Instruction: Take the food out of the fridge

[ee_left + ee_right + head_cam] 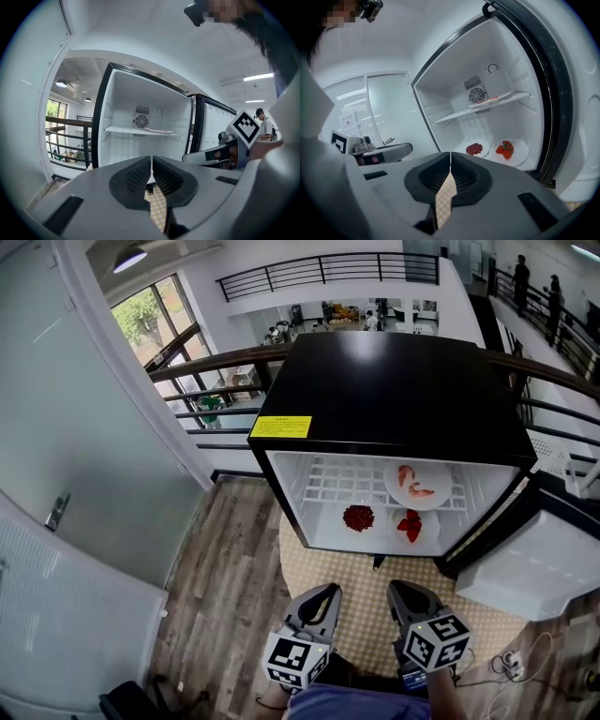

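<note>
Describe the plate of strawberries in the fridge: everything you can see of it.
The plate is round, white and shallow, possibly ceramic. It lies flat on the floor of the open fridge, at the right, below the shelf. A few red strawberries with green tops sit bunched on its left half. A second plate with dark red food lies just left of it; whether the rims touch is unclear.

The person is holding the left gripper [327,590] and the right gripper [397,587] side by side low in front of the body, near each other but apart, both pointing forward and tilting slightly downward. The left fingers [137,175] are pressing together with nothing between them, and the right fingers [465,176] are likewise sitting closed and empty.
</note>
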A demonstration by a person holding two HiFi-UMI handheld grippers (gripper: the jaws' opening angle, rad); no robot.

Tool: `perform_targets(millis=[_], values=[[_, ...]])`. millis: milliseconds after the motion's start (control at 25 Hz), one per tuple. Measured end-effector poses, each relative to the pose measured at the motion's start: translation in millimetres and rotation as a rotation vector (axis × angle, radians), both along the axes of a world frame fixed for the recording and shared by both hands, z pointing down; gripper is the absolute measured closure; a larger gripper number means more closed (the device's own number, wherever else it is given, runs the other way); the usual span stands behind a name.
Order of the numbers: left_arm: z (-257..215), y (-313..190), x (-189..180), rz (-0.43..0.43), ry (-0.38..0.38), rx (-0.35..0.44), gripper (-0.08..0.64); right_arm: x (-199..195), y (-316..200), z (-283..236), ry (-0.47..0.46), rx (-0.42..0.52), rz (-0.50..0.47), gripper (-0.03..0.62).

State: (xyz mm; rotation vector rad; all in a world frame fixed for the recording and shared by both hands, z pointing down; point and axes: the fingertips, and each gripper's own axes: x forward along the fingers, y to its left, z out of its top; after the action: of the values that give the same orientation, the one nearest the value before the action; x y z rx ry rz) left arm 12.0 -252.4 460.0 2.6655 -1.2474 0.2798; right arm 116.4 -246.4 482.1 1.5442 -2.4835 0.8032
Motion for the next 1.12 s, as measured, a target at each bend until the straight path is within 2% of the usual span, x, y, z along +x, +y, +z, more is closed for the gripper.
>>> perform_targets(millis=[200, 480, 600, 840, 1120], values=[[5, -18, 5, 0.096, -0.029, 0.006, 0.54, -3, -22, 14, 0.013, -0.026, 0.042, 0.574], [33, -52, 10, 0.223, -0.04, -0.045, 0.54, -11, -66, 50, -0.025, -0.11, 0.12, 0.574], [51, -73, 8, 0.23, -0.033, -0.08, 0.54, -14, -86, 70, -0.034, -0.153, 0.154, 0.572], [83, -105, 12, 0.219, 0.019, -0.189, 0.54, -5, -112, 102, -0.143, -0.236, 0.252, 0.572], [102, -124, 20, 0.249, 0.038, -0.244, 0.54, 5, -137, 125, -0.244, -0.286, 0.377, 0.57]])
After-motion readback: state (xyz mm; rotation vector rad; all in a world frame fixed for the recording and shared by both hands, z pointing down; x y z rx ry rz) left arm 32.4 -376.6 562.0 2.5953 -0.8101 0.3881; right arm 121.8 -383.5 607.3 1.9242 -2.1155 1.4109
